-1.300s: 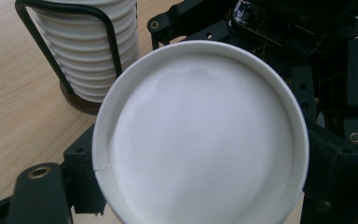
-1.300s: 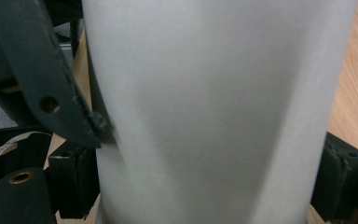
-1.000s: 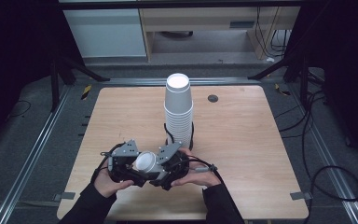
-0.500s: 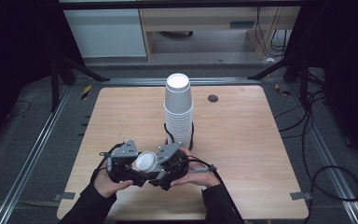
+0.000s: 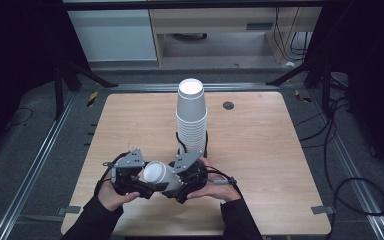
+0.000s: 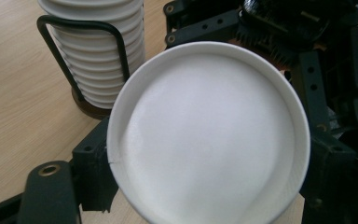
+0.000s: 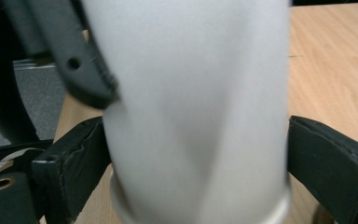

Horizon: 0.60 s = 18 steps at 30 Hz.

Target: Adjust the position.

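Right tool [image 5: 172,181]: jaws have just been opening, now standing wide around the cup [image 5: 159,174]. In the right gripper view the cup wall sits between the pads; the right pad [image 7: 331,163] looks just clear of it, the left pad [image 7: 74,163] at or just beside the wall, contact hard to tell.

Left tool [image 5: 139,182]: holds the same cup near its mouth end. In the left gripper view the cup mouth [image 6: 207,135] faces the camera with black jaws tight against the rim on both sides, so it looks clamped on the cup.

The cup lies on its side, lifted off the tabletop [image 5: 260,150], between the two tools near the front edge, slightly left of centre. The stack [image 5: 191,117] of upturned cups stands in a wire holder [image 6: 81,51] around mid-tabletop, just behind the hands.

Risks, as judgement:
- The right tool is letting go, so the whole cup hangs on the left tool. A rim grip on thin paper is weak; the cup may pivot, sag or slip out and roll off the front edge.
- Squeezing harder to hold it may crush or oval the rim.
- If the right jaws are not fully clear when pulled back, a pad can drag the cup out of the left grip.
- The stack is tall and close; an elbow or tool swing backwards may tip it.
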Each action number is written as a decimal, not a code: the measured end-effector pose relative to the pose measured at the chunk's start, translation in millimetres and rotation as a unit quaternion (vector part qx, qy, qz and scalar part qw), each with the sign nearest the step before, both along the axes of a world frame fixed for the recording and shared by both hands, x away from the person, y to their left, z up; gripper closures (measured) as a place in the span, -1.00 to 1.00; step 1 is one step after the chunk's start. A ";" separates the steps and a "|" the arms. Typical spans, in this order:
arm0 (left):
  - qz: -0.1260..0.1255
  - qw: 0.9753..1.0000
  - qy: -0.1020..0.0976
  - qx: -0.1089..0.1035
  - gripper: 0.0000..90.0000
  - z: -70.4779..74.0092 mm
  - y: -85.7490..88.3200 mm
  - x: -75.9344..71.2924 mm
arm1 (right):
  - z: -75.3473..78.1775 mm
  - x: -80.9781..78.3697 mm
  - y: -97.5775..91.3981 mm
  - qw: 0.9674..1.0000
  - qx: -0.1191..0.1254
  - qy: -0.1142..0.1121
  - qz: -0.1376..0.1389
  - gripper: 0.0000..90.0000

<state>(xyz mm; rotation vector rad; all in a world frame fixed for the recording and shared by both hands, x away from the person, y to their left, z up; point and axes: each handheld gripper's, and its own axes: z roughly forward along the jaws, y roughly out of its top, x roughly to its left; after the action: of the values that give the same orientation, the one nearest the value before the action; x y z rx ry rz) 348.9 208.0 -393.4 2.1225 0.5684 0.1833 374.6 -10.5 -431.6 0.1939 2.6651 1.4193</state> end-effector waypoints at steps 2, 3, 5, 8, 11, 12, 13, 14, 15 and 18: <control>0.005 1.000 -0.002 0.000 -0.53 0.8 3.3 1.0 | 3.9 -1.5 -4.7 1.000 0.005 -0.004 -0.005 -0.83; 0.007 1.000 -0.001 -0.002 -0.53 1.1 5.3 1.6 | 5.9 -2.4 -7.2 1.000 0.010 -0.007 -0.009 -0.83; 0.012 1.000 -0.001 -0.007 -0.53 1.6 9.3 3.2 | 9.3 -3.2 -13.1 0.999 0.025 -0.011 -0.017 -0.81; 0.019 1.000 -0.003 -0.014 -0.53 2.6 13.9 5.1 | 12.7 -2.9 -23.5 0.997 0.053 -0.027 -0.039 -0.73; 0.028 0.999 -0.006 -0.019 -0.53 3.4 18.2 6.7 | 14.1 -4.0 -32.1 0.996 0.071 -0.036 -0.044 -0.64; 0.030 0.999 -0.006 -0.021 -0.53 4.1 19.7 7.3 | 14.4 -4.6 -34.2 0.996 0.072 -0.036 -0.045 -0.59; 0.033 0.999 -0.006 -0.024 -0.53 4.9 21.2 7.6 | 14.7 -5.1 -36.0 0.996 0.073 -0.030 -0.042 -0.52; 0.035 0.999 -0.007 -0.026 -0.53 5.9 22.5 7.9 | 14.8 -5.5 -37.6 0.996 0.075 -0.025 -0.039 -0.50; 0.037 0.999 -0.009 -0.029 -0.53 6.8 23.5 7.9 | 14.9 -6.1 -38.8 0.996 0.077 -0.024 -0.039 -0.47; 0.040 0.998 -0.013 -0.038 -0.53 9.3 24.8 7.5 | 15.2 -6.9 -42.2 0.996 0.078 -0.022 -0.046 -0.42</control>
<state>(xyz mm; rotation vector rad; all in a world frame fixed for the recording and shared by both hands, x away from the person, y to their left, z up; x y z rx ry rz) 356.5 232.8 -384.1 2.0234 0.6355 0.2294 367.7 -52.7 -416.4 0.2927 2.4764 1.5832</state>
